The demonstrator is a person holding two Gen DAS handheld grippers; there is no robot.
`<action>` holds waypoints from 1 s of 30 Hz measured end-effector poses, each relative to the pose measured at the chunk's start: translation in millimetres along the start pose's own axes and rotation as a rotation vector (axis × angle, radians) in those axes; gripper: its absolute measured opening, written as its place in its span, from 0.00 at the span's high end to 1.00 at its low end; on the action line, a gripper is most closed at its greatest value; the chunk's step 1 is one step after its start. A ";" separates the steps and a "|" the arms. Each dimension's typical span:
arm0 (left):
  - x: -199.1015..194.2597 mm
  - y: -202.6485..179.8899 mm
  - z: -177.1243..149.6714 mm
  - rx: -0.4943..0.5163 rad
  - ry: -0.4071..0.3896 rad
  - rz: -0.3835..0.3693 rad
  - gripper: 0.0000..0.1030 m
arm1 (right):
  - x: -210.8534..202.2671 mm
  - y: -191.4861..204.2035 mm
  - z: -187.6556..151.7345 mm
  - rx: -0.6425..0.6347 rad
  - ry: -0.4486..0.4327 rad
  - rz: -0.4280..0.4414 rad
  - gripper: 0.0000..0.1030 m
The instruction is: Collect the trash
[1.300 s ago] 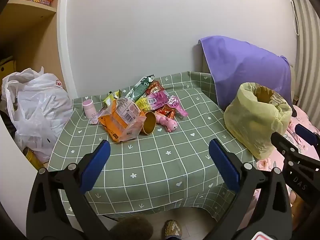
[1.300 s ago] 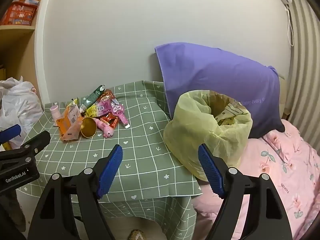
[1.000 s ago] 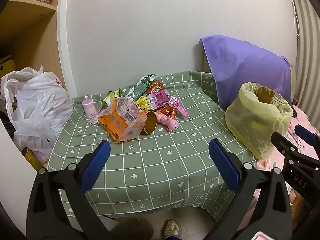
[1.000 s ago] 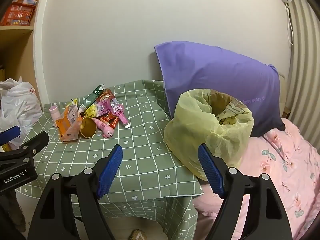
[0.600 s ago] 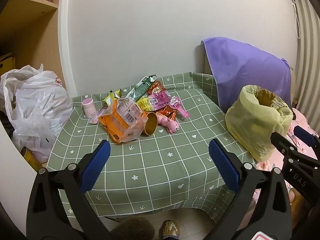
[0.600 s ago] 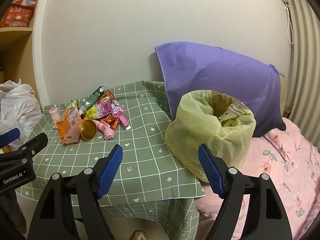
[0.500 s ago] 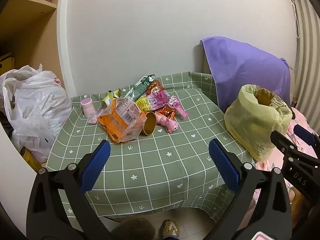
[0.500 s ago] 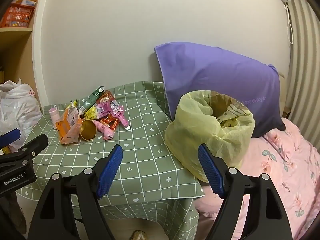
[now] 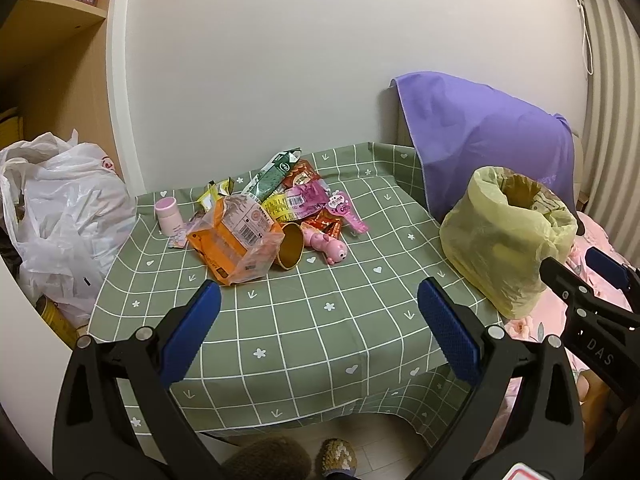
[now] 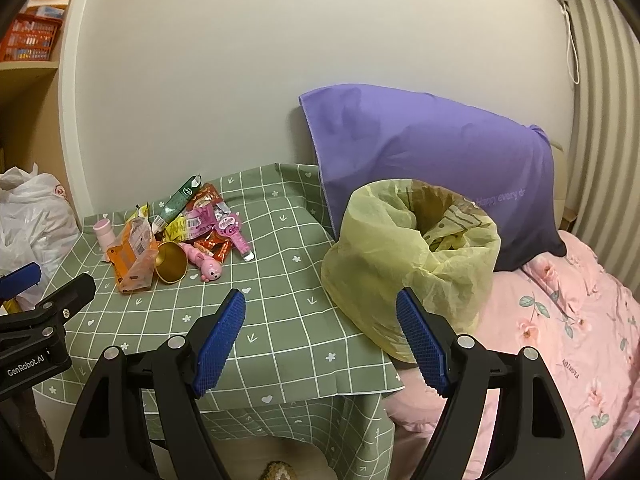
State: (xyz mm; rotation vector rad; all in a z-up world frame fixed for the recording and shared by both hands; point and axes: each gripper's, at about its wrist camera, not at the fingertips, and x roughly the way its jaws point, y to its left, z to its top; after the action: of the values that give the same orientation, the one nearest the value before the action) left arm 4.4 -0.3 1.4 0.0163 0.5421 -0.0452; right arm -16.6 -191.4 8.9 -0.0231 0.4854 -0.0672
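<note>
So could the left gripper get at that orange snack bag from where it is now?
Probably yes. The left gripper is open and empty, and only bare tablecloth lies between it and the orange snack bag, which sits at the pile's near edge. It would have to move forward first.

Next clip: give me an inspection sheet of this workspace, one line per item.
Surface: table under green checked cloth.
Job's things: wrappers, orange bag, gold cup on its side, piled at the far side; yellow trash bag open at the table's right edge.
Clutter: pink toy, pink jar.
Grippers: left claw and right claw open, empty.
Cables: cord on the wall.
Surroundings: purple pillow, pink bedding, white bag, shelf.
</note>
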 end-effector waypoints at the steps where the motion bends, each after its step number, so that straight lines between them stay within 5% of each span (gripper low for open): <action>1: -0.7 0.5 -0.5 0.000 -0.001 -0.001 0.08 | -1.0 -0.4 -0.2 -0.001 -0.002 -0.002 0.28; 30: -3.0 2.4 2.1 -0.006 -0.001 -0.003 0.08 | -0.4 -0.2 3.6 0.001 0.006 0.002 0.28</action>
State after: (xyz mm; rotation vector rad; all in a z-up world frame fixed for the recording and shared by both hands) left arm 3.0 2.2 4.7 0.0099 0.5412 -0.0465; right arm -15.3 -191.5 12.3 -0.0210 0.4911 -0.0653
